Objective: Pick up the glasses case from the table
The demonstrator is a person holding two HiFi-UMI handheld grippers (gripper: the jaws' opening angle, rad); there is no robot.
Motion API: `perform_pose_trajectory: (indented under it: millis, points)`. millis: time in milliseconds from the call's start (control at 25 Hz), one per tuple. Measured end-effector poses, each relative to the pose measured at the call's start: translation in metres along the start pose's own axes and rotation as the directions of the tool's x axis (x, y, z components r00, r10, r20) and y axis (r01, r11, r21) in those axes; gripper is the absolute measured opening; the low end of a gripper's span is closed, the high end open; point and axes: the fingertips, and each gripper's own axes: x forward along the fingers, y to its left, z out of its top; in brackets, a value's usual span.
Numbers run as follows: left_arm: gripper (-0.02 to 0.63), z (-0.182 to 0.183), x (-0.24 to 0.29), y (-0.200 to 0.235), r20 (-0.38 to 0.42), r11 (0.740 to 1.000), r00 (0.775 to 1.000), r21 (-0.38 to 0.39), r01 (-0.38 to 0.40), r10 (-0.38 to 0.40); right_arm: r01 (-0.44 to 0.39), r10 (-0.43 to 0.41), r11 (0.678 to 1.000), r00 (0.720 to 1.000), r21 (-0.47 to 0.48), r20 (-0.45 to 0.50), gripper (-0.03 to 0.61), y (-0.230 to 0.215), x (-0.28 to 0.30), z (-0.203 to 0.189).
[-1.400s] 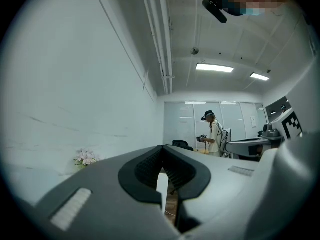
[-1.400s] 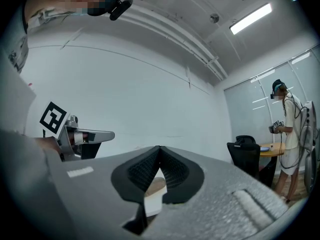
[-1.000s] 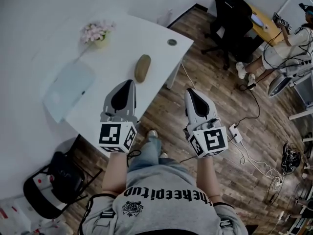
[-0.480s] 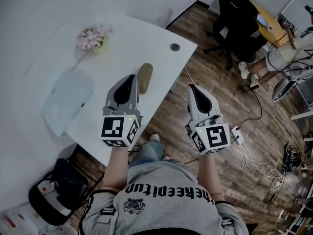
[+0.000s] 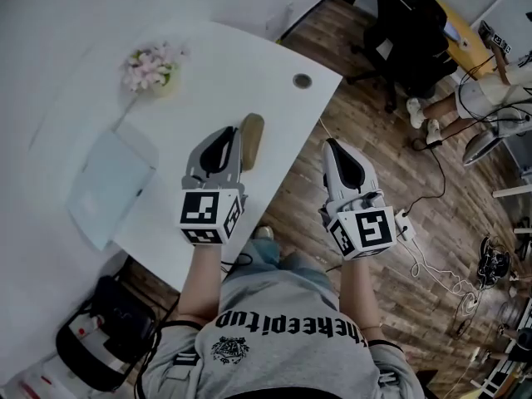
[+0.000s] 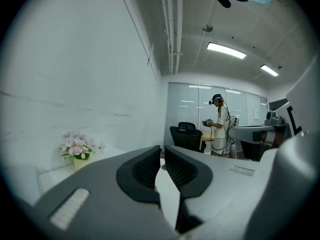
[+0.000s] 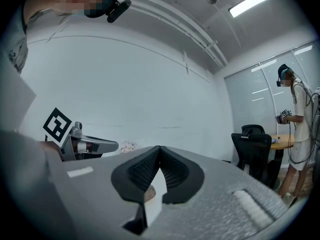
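Note:
The tan oval glasses case (image 5: pixel 252 140) lies on the white table (image 5: pixel 216 65) near its front edge. My left gripper (image 5: pixel 230 132) hovers over the table just left of the case, its tips level with the case's middle. Its jaws have just been opening and show a narrow gap with nothing between them (image 6: pixel 163 147). My right gripper (image 5: pixel 334 145) is off the table's edge, over the wood floor, right of the case. Its tips meet (image 7: pixel 159 148), so it is shut and empty. A brownish patch that may be the case (image 7: pixel 149 193) shows low between its jaws.
A pot of pink flowers (image 5: pixel 150 66) stands at the table's back left and a pale translucent sheet (image 5: pixel 108 181) lies at the left. A cable hole (image 5: pixel 302 81) is near the right corner. Black chairs (image 5: pixel 407 32) and floor cables (image 5: pixel 416 248) are at the right; another person stands there.
Both grippers have moved forward toward the table. The left one has come up beside the case, from well short of it. The right one stays over the floor.

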Motion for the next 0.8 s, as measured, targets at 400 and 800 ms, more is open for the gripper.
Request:
perform_pose_trajectory:
  millis: [400,800]
  points:
    - [0.083,-0.051,0.032,0.012,-0.155,1.000,0.988,-0.014,0.012,-0.014,0.003,-0.004,1.000,0.998,-0.008,-0.061,0.002,0.000,0.019,-0.015]
    - [0.151,-0.102,0.063,0.015,-0.303,0.999,0.953,-0.038,0.004,-0.015,-0.042,0.039,0.999,0.993,-0.019,-0.115,0.002,-0.008,0.045,-0.025]
